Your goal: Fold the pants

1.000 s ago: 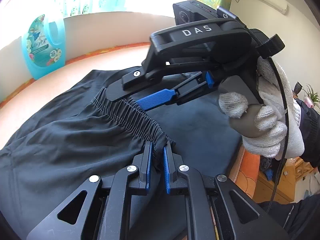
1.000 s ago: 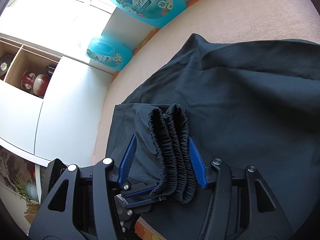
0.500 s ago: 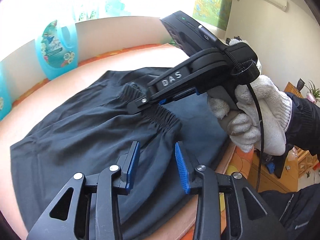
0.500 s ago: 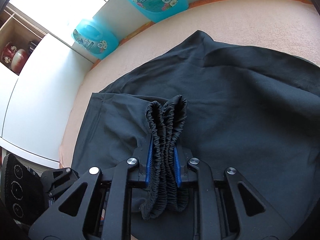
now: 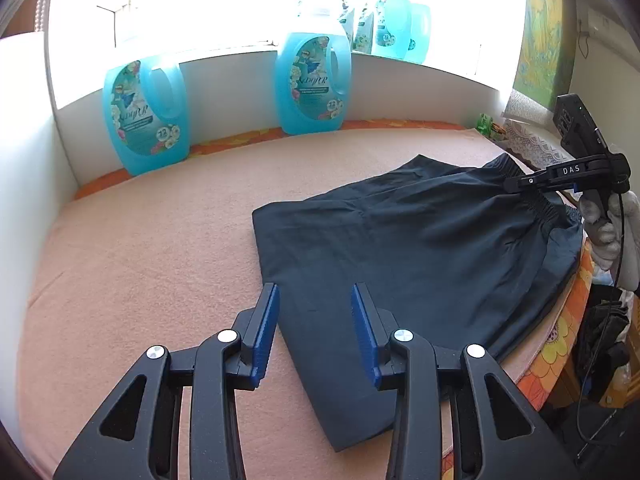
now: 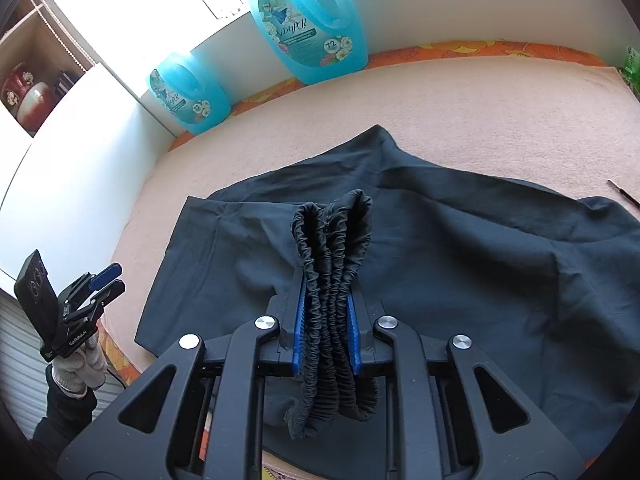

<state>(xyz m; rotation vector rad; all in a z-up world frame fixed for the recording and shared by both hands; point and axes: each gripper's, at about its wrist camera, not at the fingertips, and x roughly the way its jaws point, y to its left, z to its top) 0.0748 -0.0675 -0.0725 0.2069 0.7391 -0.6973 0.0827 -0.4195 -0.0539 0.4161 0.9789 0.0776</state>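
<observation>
Dark pants (image 5: 400,256) lie spread on the peach-covered table (image 5: 160,240), leg ends towards the left. My left gripper (image 5: 314,332) is open with nothing between its blue pads; it hovers over the near corner of the leg ends. My right gripper (image 6: 326,320) is shut on the bunched elastic waistband (image 6: 332,260), which stands up in folds between the pads. In the left wrist view the right gripper (image 5: 520,184) sits at the far right on the waistband (image 5: 540,208), held by a white-gloved hand (image 5: 608,232). The left gripper (image 6: 108,278) shows at the lower left of the right wrist view.
Blue detergent bottles (image 5: 146,116) (image 5: 314,80) stand along the back by the window sill. A white wall (image 6: 80,160) bounds the table on the left. An orange flowered cloth (image 5: 560,344) hangs at the near right table edge. The peach surface left of the pants is bare.
My left gripper let go of the waistband, opened, and swung left to the leg ends. My right gripper closed on the bunched waistband and rose a little.
</observation>
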